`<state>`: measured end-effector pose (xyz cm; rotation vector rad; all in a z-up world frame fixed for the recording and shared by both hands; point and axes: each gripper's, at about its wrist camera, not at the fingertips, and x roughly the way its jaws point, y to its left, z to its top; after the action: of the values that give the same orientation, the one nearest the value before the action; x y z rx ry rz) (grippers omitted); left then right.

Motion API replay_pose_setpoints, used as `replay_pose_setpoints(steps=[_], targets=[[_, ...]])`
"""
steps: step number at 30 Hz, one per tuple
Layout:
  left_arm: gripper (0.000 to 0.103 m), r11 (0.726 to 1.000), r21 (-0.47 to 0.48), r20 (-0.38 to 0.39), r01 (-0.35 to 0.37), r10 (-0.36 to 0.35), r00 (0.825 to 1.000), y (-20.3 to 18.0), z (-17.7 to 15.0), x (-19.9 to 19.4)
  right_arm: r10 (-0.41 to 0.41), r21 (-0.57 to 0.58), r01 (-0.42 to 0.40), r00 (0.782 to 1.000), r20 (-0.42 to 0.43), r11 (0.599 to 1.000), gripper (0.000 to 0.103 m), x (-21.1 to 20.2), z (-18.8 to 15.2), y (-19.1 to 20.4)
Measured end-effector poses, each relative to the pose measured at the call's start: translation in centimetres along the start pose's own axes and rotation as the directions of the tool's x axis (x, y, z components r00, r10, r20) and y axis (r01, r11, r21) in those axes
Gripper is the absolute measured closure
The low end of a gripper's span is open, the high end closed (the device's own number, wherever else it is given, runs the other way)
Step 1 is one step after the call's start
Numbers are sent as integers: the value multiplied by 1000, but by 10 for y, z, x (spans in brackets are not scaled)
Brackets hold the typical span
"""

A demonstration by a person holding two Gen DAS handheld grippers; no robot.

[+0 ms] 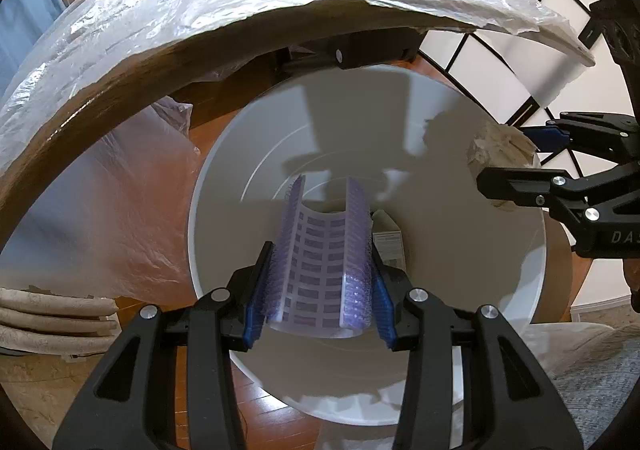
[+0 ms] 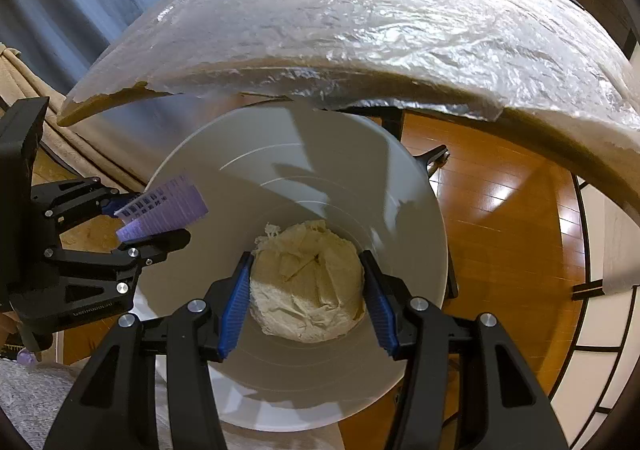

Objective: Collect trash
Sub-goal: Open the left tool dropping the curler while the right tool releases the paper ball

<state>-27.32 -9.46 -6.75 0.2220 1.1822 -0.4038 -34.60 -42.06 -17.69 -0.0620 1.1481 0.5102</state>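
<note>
The left gripper point(image 1: 320, 282) is clamping a purple packet point(image 1: 320, 250) and the right gripper point(image 2: 306, 286) is squeezing a crumpled paper wad point(image 2: 308, 282), both hovering over the white bin point(image 2: 320, 154) beside the table edge point(image 2: 360, 62). If released now, the packet, sitting near the bin's rim in the right wrist view, could be catching the rim and falling onto the floor.

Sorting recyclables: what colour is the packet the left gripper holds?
Purple and white packet, clearest in the left wrist view.

Both wrist views down into bin point(image 1: 224, 178)

White bin point(image 1: 460, 122), purple gridded packet point(image 1: 320, 262), cream crumpled tissue point(image 2: 308, 282)
</note>
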Motion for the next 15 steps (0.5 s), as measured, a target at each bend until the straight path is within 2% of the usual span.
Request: replay_pose_setpoints(steps=[15], targets=[[58, 1000, 10, -15, -7, 7, 1000, 0, 0, 1, -5, 0, 5, 1000, -16, 1000, 51, 3, -2, -8]])
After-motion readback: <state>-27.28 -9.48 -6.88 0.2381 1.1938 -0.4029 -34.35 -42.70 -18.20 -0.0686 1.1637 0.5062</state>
